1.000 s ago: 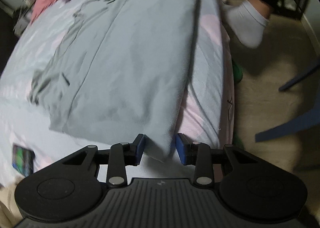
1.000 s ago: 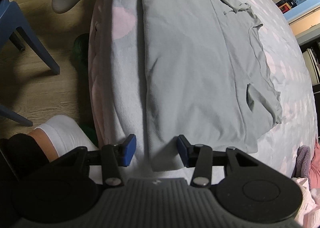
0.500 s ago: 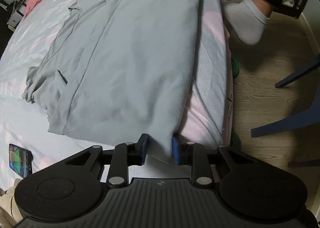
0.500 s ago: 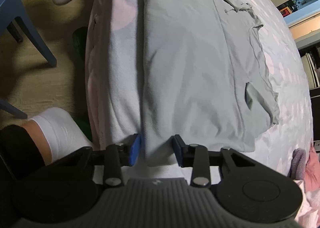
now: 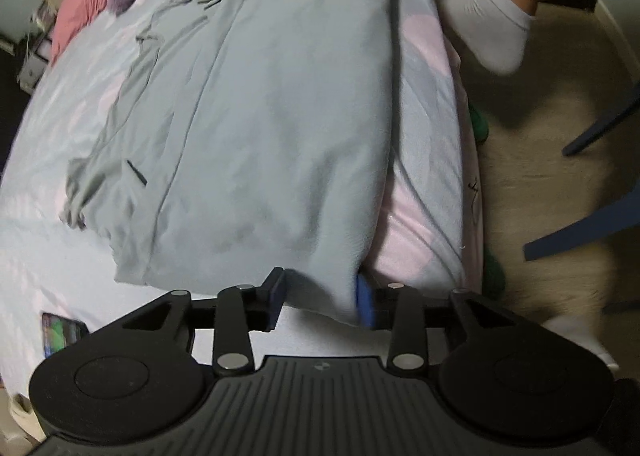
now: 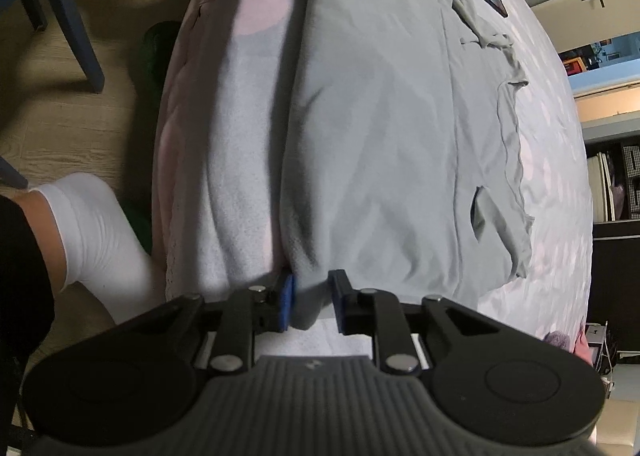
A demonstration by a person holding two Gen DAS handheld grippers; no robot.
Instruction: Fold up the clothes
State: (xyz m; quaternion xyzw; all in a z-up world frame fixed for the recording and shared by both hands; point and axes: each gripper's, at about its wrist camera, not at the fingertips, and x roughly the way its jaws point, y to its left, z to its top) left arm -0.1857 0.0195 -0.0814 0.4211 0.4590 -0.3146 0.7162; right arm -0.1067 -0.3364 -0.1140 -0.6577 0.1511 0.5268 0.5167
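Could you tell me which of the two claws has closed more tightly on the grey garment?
The right claw: its jaws stand narrow, pinching the grey garment; the left claw gapes wider.

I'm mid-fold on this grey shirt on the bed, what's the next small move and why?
Probably close the left gripper first. Its jaws stand wide around the near corner of the grey shirt, while the right gripper looks nearly pinched on its corner. With both corners held, the edge can be lifted evenly.
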